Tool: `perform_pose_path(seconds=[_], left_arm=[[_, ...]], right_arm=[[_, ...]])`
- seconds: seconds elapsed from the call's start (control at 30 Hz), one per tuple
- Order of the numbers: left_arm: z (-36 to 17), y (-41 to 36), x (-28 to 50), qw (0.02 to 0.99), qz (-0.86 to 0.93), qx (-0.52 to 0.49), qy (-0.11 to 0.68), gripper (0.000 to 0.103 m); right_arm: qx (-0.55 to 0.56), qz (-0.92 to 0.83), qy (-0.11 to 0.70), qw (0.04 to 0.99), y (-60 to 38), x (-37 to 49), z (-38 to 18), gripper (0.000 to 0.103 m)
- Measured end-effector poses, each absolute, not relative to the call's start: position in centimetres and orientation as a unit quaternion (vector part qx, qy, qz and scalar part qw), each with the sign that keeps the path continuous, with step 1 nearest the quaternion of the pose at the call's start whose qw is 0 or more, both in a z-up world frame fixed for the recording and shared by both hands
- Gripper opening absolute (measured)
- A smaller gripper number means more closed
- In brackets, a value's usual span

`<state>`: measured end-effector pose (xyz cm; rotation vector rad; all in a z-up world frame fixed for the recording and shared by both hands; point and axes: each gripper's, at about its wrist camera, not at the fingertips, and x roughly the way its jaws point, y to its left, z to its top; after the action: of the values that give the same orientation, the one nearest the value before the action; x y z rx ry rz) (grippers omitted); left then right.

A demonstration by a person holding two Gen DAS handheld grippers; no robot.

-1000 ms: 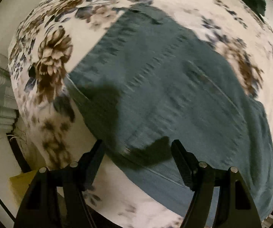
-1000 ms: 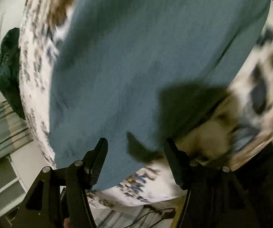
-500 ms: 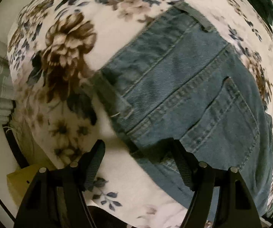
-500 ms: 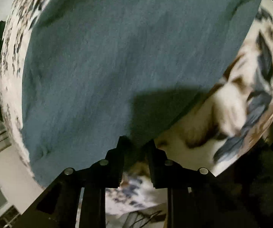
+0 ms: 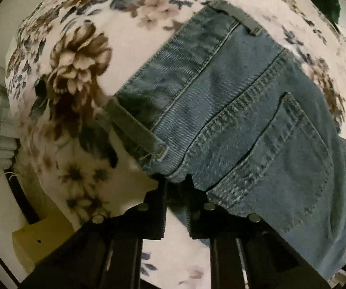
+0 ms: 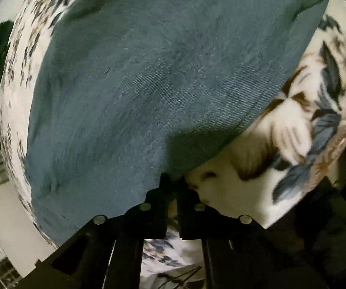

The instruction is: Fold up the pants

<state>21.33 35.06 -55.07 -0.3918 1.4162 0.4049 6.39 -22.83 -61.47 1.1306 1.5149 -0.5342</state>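
Between both tongs' tips (image 5: 177,180), pants (image 5: 245,120) edge

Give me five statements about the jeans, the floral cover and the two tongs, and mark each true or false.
1. The left tongs are shut on the waist edge of the jeans. True.
2. The right tongs hang wide open above the denim. False: they are pinched shut on the jeans' near edge.
3. A back pocket faces up in the left wrist view. True.
4. The jeans lie on a plain white sheet. False: the cover is floral, with brown and blue flowers.
5. The pants are black corduroy. False: they are blue denim.
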Motion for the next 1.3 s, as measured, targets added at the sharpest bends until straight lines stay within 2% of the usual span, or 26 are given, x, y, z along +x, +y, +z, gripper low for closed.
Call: perform_pose_path(seconds=[0.27,0.53,0.6,0.63,0.67,0.7,0.73,0.83,0.9,0.93,0.97,1.2,1.3], left_arm=[[-52.6,37.6,17.5,0.731,0.177,-0.186,0.632,0.007],[-54.6,38.2,17.4,0.713,0.184,-0.185,0.651,0.01],[-53.9,39.1,17.4,0.716,0.188,-0.186,0.646,0.012],[-53.2,38.0,17.6,0.718,0.19,-0.183,0.644,0.013],[-52.4,37.5,17.6,0.721,0.193,-0.179,0.641,0.014],[-51.7,37.4,17.5,0.727,0.198,-0.171,0.635,0.016],[-50.8,37.1,17.2,0.735,0.202,-0.16,0.627,0.023],[-48.8,35.8,17.2,0.759,0.199,-0.139,0.604,0.035],[-47.7,34.4,18.1,0.772,0.198,-0.117,0.593,0.05],[-47.3,32.5,19.9,0.775,0.196,-0.111,0.591,0.066],[-47.1,31.2,20.9,0.778,0.191,-0.107,0.588,0.07],[-48.4,25.1,27.0,0.79,0.144,-0.05,0.594,0.07],[-49.8,23.6,28.4,0.783,0.132,-0.022,0.608,0.07]], right_arm=[[0.445,-0.205,0.664,0.565,-22.9,6.4,-58.5,0.001],[0.427,-0.201,0.694,0.544,-21.5,8.3,-61.3,0.002],[0.439,-0.201,0.697,0.53,-22.0,8.7,-61.2,0.012],[0.442,-0.197,0.696,0.53,-22.1,9.1,-60.7,0.024],[0.442,-0.189,0.696,0.533,-22.3,9.5,-60.1,0.047],[0.432,-0.178,0.701,0.539,-22.3,10.2,-59.0,0.058],[0.428,-0.167,0.701,0.546,-22.1,11.0,-58.1,0.067],[0.412,-0.112,0.708,0.563,-20.3,14.6,-55.4,0.078],[0.394,-0.066,0.705,0.586,-18.6,17.8,-53.9,0.079],[0.384,-0.048,0.704,0.596,-17.6,19.8,-53.5,0.079],[0.374,-0.029,0.701,0.606,-16.5,21.9,-53.1,0.079],[0.239,0.103,0.698,0.666,-7.7,38.3,-54.5,0.079],[0.161,0.141,0.724,0.656,-4.9,40.4,-56.9,0.079]])
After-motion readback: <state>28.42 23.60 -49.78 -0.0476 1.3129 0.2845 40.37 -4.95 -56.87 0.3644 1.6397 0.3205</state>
